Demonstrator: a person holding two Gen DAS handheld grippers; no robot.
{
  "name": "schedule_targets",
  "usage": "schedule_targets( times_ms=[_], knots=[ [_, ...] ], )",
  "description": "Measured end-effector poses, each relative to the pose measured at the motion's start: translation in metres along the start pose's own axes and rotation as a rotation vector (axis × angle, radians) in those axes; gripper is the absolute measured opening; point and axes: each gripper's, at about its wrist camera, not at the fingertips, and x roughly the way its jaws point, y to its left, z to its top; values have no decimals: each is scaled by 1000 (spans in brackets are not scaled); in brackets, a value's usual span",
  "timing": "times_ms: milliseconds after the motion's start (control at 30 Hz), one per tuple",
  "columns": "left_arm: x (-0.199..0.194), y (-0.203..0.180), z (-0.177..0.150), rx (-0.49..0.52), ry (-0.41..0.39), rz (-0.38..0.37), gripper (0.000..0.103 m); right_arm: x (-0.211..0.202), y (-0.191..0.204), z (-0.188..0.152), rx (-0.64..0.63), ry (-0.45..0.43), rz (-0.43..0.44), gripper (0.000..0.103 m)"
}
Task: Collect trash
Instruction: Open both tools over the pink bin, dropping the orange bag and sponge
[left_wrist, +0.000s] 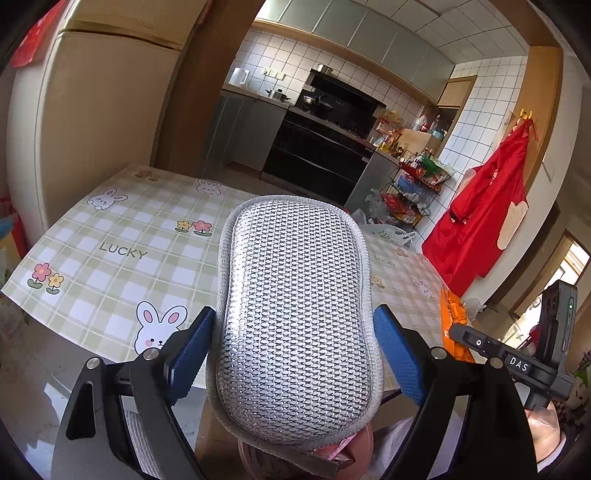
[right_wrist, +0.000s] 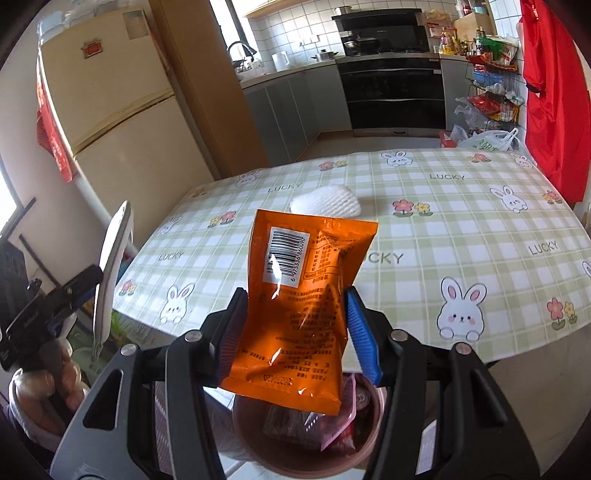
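My left gripper (left_wrist: 293, 314) is shut on a silver-grey mesh scouring sponge (left_wrist: 295, 332), its blue pads pressing both long sides. My right gripper (right_wrist: 295, 291) is shut on an orange snack packet (right_wrist: 299, 306), barcode side towards the camera. Both are held over the near edge of the table (right_wrist: 443, 229), which has a green check cloth. Right under the packet stands a pinkish-brown bin (right_wrist: 245, 439) with several wrappers inside; its rim also shows below the sponge (left_wrist: 364, 443). A white foam net (right_wrist: 327, 201) lies on the table beyond the packet. The sponge (right_wrist: 110, 273) appears edge-on at the left of the right wrist view.
A cream fridge (right_wrist: 122, 110) stands to the left of the table. Behind it are a black stove (right_wrist: 395, 92) and grey cabinets. A wire rack (right_wrist: 491, 99), plastic bags (right_wrist: 487, 140) on the floor and a red apron (right_wrist: 554, 92) are at the right.
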Motion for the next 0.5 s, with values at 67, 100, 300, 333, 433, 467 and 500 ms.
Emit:
schedule_targets(
  times_ms=[67, 100, 300, 333, 433, 467, 500],
  knots=[
    [-5, 0, -2, 0, -7, -1, 84, -4, 3, -8, -7, 10, 9, 55],
    [-8, 0, -3, -2, -12, -1, 84, -5, 5, -12, -14, 20, 15, 55],
    [-15, -2, -7, 1, -15, -2, 84, -1, 15, -28, -39, 62, 41, 59],
    [-15, -2, -7, 3, -15, -3, 84, -1, 17, -30, -43, 65, 46, 62],
    [-14, -2, -7, 3, -13, -3, 84, 2, 21, -34, -56, 78, 72, 68],
    [-14, -2, -7, 3, -12, -3, 84, 3, 22, -35, -63, 80, 73, 69],
    [-14, -1, -7, 2, -10, -3, 84, 4, 21, -35, -68, 83, 68, 72]
  ],
)
